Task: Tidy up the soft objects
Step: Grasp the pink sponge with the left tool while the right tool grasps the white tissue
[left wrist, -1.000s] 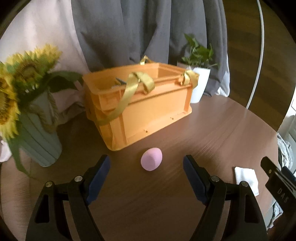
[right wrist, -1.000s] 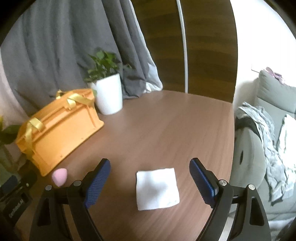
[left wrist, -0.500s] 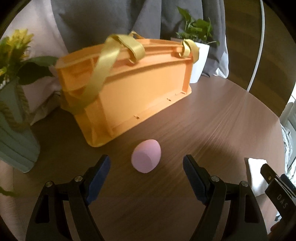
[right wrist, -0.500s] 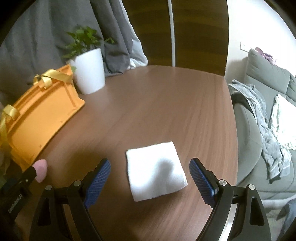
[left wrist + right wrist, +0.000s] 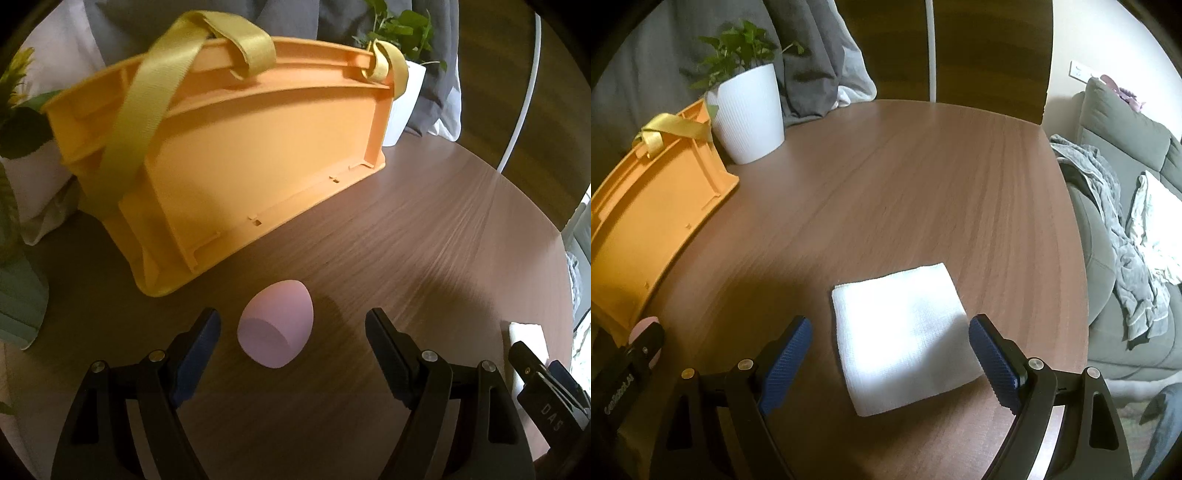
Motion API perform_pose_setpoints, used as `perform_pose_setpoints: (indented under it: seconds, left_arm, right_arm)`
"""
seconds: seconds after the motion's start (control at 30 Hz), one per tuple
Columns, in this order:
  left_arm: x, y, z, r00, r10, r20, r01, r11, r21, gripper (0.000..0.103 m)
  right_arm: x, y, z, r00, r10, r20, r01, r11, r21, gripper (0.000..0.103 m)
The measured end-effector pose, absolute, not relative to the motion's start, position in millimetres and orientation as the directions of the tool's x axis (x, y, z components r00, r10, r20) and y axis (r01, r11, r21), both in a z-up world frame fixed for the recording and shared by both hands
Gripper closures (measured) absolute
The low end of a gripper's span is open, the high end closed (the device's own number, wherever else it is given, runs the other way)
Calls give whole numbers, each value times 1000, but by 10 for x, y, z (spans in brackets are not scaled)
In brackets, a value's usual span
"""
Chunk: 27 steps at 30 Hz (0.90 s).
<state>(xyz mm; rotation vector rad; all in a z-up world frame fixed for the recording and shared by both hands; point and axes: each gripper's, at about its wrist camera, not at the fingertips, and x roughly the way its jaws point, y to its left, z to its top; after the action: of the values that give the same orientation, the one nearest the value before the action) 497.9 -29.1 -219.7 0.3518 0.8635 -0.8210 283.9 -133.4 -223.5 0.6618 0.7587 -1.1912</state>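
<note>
A pink egg-shaped sponge (image 5: 276, 328) lies on the brown table just in front of the orange crate (image 5: 236, 158) with yellow straps. My left gripper (image 5: 293, 328) is open, and the sponge sits between its fingertips, closer to the left one. A folded white cloth (image 5: 905, 339) lies flat on the table. My right gripper (image 5: 890, 332) is open with the cloth between its fingertips. The cloth's edge (image 5: 526, 332) and part of the right gripper show at the left wrist view's right. The sponge (image 5: 644, 325) peeks out behind the left gripper in the right wrist view.
A white pot with a green plant (image 5: 750, 114) stands behind the crate (image 5: 653, 206). A teal vase with sunflowers (image 5: 14, 280) stands to the crate's left. Grey curtains hang behind. A grey sofa with laundry (image 5: 1134, 236) is past the table's right edge.
Both grippers have moved forward and down. The sponge now lies between the left fingertips and the cloth between the right fingertips. Both stay open.
</note>
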Motion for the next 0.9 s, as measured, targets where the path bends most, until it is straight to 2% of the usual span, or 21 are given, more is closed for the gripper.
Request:
perform_pose_setpoints:
  seconds: [0.13,0.27,0.33,0.4,0.53,0.67,0.73,0.9]
  left_arm:
    - [4990,-355,-2224,367,-489,-791,767,640,-40,25]
    - [4994,-402,-2259,354,-484,-800,770,636,-44,32]
    - [4994,-402,-2270,363,-479,-799,765,642,-38,34]
    - [4996,-398,-2277,378,-469,-798,760,650,-22,41]
    - [4972,-384,-2277,401,-468,-788,761,649,2,48]
    - [4934,-366,-2256,437,-469,-768,761,648,37,63]
    - [4921,-371,-2253,437,-474,-765,769,637,44,63]
    - [4923,-329,-2244,417,-490,-766,776,630,19,65]
  right_arm:
    - [2845,-1398,-2282,173,-532,-829,971,234,53,15]
    - [2834,-1454,-2299,164,-517,-840,973,224,52,20]
    - [2836,-1468,-2288,164,-516,-840,973,225,52,27]
    - [2857,-1475,-2294,160,-518,-841,971,236,39,30]
    - [2868,-1491,-2291,156,-533,-831,967,254,19,46]
    - [2873,-1518,-2284,167,-541,-824,960,279,11,59]
    - [2878,-1544,-2274,184,-537,-823,954,299,18,70]
    - [2907,-1568,-2258,230,-509,-830,940,336,55,80]
